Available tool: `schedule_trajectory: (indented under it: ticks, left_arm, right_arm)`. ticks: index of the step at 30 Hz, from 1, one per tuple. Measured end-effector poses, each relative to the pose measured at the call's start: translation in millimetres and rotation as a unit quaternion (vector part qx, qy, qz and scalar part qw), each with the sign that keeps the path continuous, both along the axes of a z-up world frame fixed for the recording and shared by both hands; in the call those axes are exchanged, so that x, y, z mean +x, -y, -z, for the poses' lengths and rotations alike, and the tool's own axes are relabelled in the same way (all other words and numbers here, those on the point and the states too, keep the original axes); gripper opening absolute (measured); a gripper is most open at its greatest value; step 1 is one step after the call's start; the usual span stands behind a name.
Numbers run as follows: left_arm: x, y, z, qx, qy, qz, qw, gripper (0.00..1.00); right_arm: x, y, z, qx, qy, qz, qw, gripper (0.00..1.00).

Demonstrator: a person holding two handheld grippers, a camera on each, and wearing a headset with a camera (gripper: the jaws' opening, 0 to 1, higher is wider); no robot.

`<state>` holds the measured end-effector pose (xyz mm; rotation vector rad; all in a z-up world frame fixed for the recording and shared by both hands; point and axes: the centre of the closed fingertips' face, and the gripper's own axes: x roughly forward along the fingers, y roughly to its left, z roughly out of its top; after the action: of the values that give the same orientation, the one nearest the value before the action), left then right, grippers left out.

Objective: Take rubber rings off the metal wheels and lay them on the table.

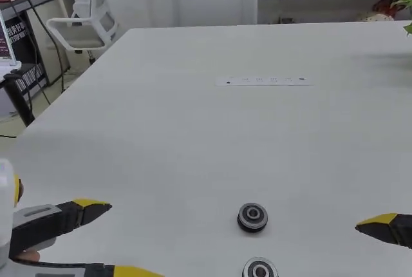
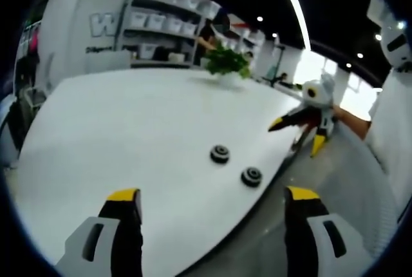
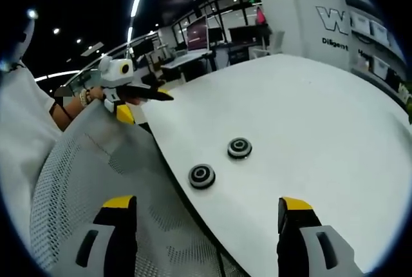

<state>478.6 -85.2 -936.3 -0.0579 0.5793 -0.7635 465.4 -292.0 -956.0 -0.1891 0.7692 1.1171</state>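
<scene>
A wide white bench in an open office carries two small round metal wheels close to its near edge, the farther wheel just beyond the nearer wheel, each apparently with its dark rubber ring on. The left tool and the right tool flank them, apart from both, jaws spread wide and empty. Best to pin one wheel by its hub with one tool, pinch the ring's outer edge with the other, and peel it sideways onto bare bench.
</scene>
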Motion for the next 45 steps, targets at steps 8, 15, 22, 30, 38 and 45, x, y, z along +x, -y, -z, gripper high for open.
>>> schedule_trajectory:
  ticks: [8,15,22,30,38,45]
  left_arm:
    - [-4.1,12.5,-2.7,0.036,0.014,0.059,0.9975,0.91]
    - [1.7,27.8,-25.9,0.05,0.042,0.093,0.9936,0.9]
    - [6.1,56.0,-45.4,0.068,0.086,0.134,0.9849,0.85]
    - [8.9,94.3,-51.1,0.045,0.107,0.171,0.9784,0.75]
    - [11.4,116.2,-38.1,0.078,0.11,0.212,0.9679,0.61]
    - [19.2,126.6,-14.5,0.098,0.101,0.234,0.962,0.55]
  right_arm:
    - [4.4,-2.7,-6.3,0.018,0.011,-0.009,0.9997,0.87]
    - [11.2,-10.9,-18.6,0.043,0.031,-0.036,0.9979,0.82]
    - [15.8,-22.6,-28.1,0.062,0.055,-0.075,0.9938,0.72]
    - [15.0,-38.1,-22.4,0.07,0.066,-0.12,0.988,0.58]
    - [11.1,-47.8,2.5,0.039,0.065,-0.167,0.983,0.46]
    - [17.4,-53.8,18.0,0.031,0.079,-0.187,0.9786,0.32]
